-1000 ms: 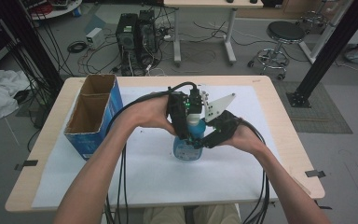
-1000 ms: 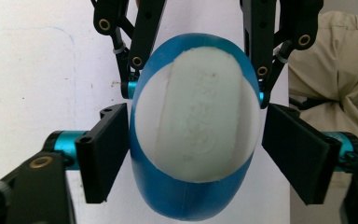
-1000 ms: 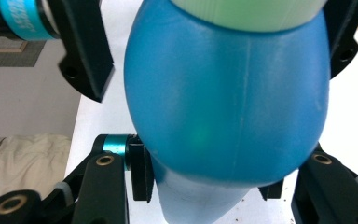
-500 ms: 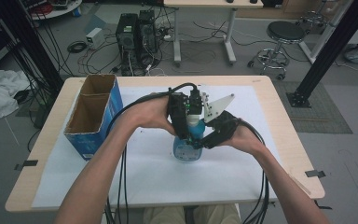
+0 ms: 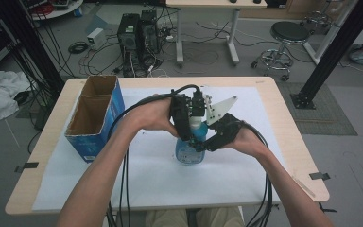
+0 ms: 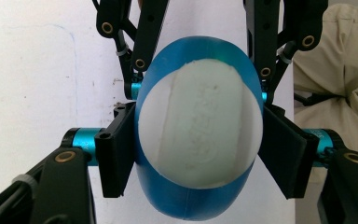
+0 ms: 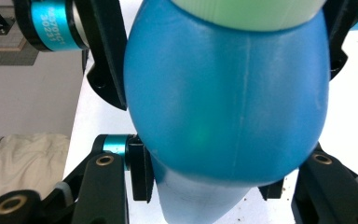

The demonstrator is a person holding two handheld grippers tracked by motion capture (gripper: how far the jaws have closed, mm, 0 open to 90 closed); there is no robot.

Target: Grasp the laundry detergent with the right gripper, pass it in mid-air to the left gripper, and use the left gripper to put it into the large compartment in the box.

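Your left gripper (image 6: pixel 198 154) just closing onto the white cap (image 6: pixel 200 126), right gripper (image 7: pixel 205 186) clamped on the blue bottle (image 5: pixel 189 146) mid-table, empty cardboard box (image 5: pixel 94 116) at far left, open mat (image 5: pixel 170 189) near you.

The bottle (image 5: pixel 189 150) is bright blue with a pale, whitish cap (image 6: pixel 199 126); on its lower body a lighter label with small print shows in the high view. The left tongs (image 6: pixel 198 149) are black, with turquoise metal bushings (image 6: pixel 83 140) at the joints and small brass-coloured rivets. The right tongs (image 7: pixel 205 186) are black too, with the same turquoise sleeves. A light grey three-cornered plate (image 5: pixel 220 109) sits on top of one. The counter (image 5: pixel 283 118) has a light wood edge under a white sheet (image 5: pixel 146 175). The cardboard box (image 5: pixel 94 120) is blue outside and brown inside.
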